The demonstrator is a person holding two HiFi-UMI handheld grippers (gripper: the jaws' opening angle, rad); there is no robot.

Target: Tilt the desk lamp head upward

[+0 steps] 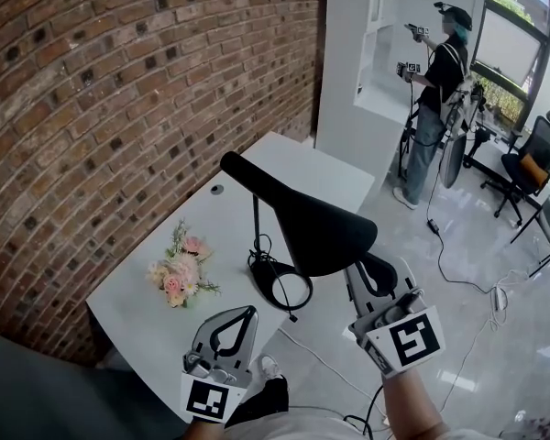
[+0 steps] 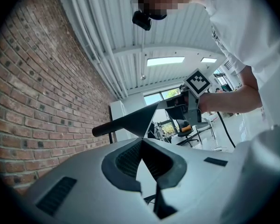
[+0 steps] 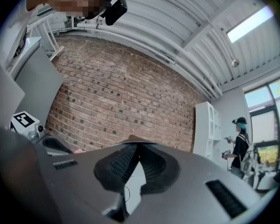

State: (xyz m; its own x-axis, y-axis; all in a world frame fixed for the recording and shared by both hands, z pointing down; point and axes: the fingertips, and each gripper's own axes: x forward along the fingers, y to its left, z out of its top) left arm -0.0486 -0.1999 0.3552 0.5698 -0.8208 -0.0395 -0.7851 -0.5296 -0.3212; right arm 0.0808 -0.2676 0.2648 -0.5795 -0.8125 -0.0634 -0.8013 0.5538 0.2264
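Note:
A black desk lamp stands on the white desk (image 1: 147,305), with a thin stem (image 1: 255,220) and a ring base (image 1: 280,287). Its long lamp head (image 1: 302,218) slopes from a narrow end at the upper left to a wide end at the lower right. My right gripper (image 1: 368,269) reaches up under the wide end and is shut on the head's rim; the left gripper view shows the lamp head (image 2: 130,120) with that gripper at its wide end. My left gripper (image 1: 249,311) is shut with nothing in it, low at the desk's near edge, just below the base.
A bunch of pink flowers (image 1: 179,271) lies on the desk left of the lamp. A brick wall (image 1: 92,108) runs along the left. Behind stand a white shelf unit (image 1: 367,35), a person with grippers (image 1: 440,81) and an office chair (image 1: 527,168). Cables (image 1: 463,278) cross the floor.

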